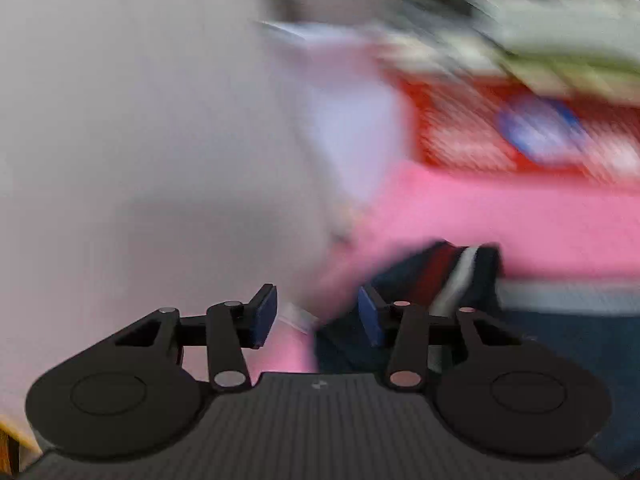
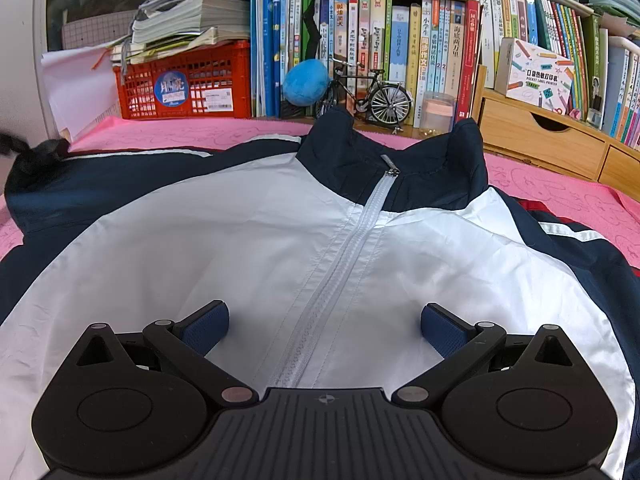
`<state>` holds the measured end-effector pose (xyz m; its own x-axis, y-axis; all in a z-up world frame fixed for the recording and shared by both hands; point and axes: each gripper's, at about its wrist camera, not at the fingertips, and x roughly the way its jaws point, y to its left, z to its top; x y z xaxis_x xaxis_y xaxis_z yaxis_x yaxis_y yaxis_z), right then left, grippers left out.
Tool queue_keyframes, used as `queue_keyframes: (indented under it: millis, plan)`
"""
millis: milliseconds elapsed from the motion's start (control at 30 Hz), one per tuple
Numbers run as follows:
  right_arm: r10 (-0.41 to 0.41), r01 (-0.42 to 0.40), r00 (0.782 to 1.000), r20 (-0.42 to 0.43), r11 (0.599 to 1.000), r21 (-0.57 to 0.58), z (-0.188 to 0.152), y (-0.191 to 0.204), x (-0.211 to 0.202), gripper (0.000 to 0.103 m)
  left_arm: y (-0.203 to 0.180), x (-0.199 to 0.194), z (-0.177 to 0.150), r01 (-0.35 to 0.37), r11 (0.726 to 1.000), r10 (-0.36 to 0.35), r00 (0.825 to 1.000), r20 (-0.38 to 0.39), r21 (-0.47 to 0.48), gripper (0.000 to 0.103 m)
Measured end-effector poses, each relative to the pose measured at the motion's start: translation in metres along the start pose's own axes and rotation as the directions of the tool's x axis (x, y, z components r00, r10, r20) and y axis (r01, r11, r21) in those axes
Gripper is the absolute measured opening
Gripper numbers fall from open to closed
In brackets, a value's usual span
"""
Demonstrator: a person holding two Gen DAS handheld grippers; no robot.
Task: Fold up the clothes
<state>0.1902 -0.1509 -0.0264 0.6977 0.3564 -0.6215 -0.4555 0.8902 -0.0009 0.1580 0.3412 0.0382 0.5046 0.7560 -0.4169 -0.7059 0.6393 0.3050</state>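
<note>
Ahead of our left gripper (image 1: 316, 312), jaws partly apart and empty, blurred navy jacket (image 1: 420, 280) cloth sits at two o'clock. Our right gripper (image 2: 325, 326) hovers wide-jawed, straddling the zip at twelve o'clock, likely awaiting a fold.

counter (image 2: 168, 136): covered by pink cloth | on it: navy-and-white jacket (image 2: 224, 248) laid flat, zipped, collar toward books | rear edge: red crate (image 2: 188, 84), blue plush ball (image 2: 306, 82), model bicycle (image 2: 370, 94), wooden drawer unit (image 2: 540, 136)
</note>
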Motion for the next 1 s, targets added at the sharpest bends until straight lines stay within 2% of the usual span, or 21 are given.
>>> queue_keyframes:
  millis: [100,167,233,267,300,333,367,400,433,467,500,567,600,633,667,700,800,833,900,967,1000]
  plan:
    - [-0.001,0.001,1.0,-0.001,1.0,0.001,0.0,0.0,0.0,0.103,0.012,-0.016,0.007,-0.159,0.985,0.152,0.982,0.116,0.061,0.044]
    - [-0.001,0.001,1.0,-0.001,1.0,0.001,0.0,0.0,0.0,0.103,0.011,-0.019,0.003,-0.188,0.978,0.176,0.978,0.115,0.096,0.047]
    - [-0.001,0.001,1.0,-0.002,1.0,0.001,0.0,0.0,0.0,0.103,0.015,-0.035,-0.007,-0.043,0.996,0.033,0.99,0.137,0.077,0.046]
    - [-0.001,0.001,1.0,-0.003,1.0,0.001,0.0,0.0,0.0,0.103,0.017,-0.044,-0.013,0.044,0.997,-0.054,0.987,0.152,0.065,0.046]
    - [-0.001,0.001,1.0,-0.004,1.0,0.002,0.0,0.0,0.0,0.103,0.015,-0.054,-0.02,0.217,0.972,-0.227,0.965,0.13,0.091,0.051]
    - [-0.001,0.001,1.0,-0.005,1.0,0.002,0.0,0.0,0.0,0.103,0.004,-0.06,-0.027,0.347,0.927,-0.359,0.931,0.072,0.142,0.052]
    - [-0.002,0.002,1.0,-0.005,1.0,0.002,0.001,0.0,0.0,0.103,-0.01,-0.063,-0.034,0.441,0.877,-0.45,0.893,0.003,0.192,0.052]
    - [-0.002,0.002,1.0,-0.005,1.0,0.002,0.001,0.0,0.0,0.103,-0.025,-0.065,-0.042,0.484,0.841,-0.49,0.871,-0.04,0.242,0.052]
    - [-0.002,0.002,1.0,-0.005,1.0,0.002,0.001,0.0,0.0,0.103,-0.04,-0.066,-0.051,0.504,0.812,-0.507,0.859,-0.072,0.294,0.052]
    - [-0.002,0.002,1.0,-0.005,1.0,0.002,0.001,0.0,0.0,0.103,-0.055,-0.061,-0.056,0.494,0.8,-0.494,0.864,-0.095,0.339,0.052]
    - [-0.002,0.002,1.0,-0.006,1.0,0.002,0.001,0.0,0.0,0.103,-0.069,-0.049,-0.057,0.433,0.821,-0.429,0.898,-0.1,0.373,0.052]
    - [-0.003,0.003,1.0,-0.008,1.0,0.003,0.001,0.0,0.0,0.103,-0.087,-0.019,-0.05,0.245,0.87,-0.236,0.969,-0.075,0.427,0.051]
    - [-0.003,0.003,1.0,-0.008,1.0,0.003,0.001,0.0,0.0,0.103,-0.086,-0.005,-0.043,0.132,0.888,-0.126,0.991,-0.042,0.441,0.051]
    - [-0.003,0.003,1.0,-0.008,1.0,0.003,0.001,0.0,-0.001,0.103,-0.082,0.004,-0.034,0.041,0.897,-0.044,0.999,-0.002,0.441,0.051]
    - [-0.003,0.003,1.0,-0.009,1.0,0.004,0.001,0.0,-0.001,0.103,-0.074,0.005,-0.024,-0.067,0.897,0.039,0.997,0.072,0.437,0.05]
    - [-0.003,0.003,1.0,-0.009,1.0,0.004,0.001,0.0,-0.001,0.103,-0.065,0.004,-0.013,-0.184,0.886,0.128,0.979,0.158,0.425,0.05]
    - [-0.002,0.002,1.0,-0.009,1.0,0.004,0.001,0.0,-0.001,0.103,-0.035,-0.011,0.014,-0.383,0.857,0.269,0.903,0.335,0.344,0.055]
    - [-0.002,0.002,1.0,-0.009,1.0,0.004,0.001,0.0,-0.001,0.103,-0.027,-0.013,0.02,-0.394,0.859,0.277,0.895,0.349,0.328,0.057]
    - [-0.002,0.002,1.0,-0.009,1.0,0.004,0.001,0.0,-0.001,0.103,-0.011,-0.019,0.025,-0.329,0.892,0.227,0.919,0.322,0.31,0.059]
    - [-0.002,0.002,1.0,-0.009,1.0,0.004,0.001,0.0,-0.001,0.103,0.0,-0.032,0.019,-0.175,0.943,0.089,0.952,0.292,0.282,0.059]
    - [-0.003,0.003,1.0,-0.008,1.0,0.004,0.001,0.0,-0.001,0.103,0.004,-0.039,0.014,-0.089,0.958,0.011,0.961,0.275,0.271,0.059]
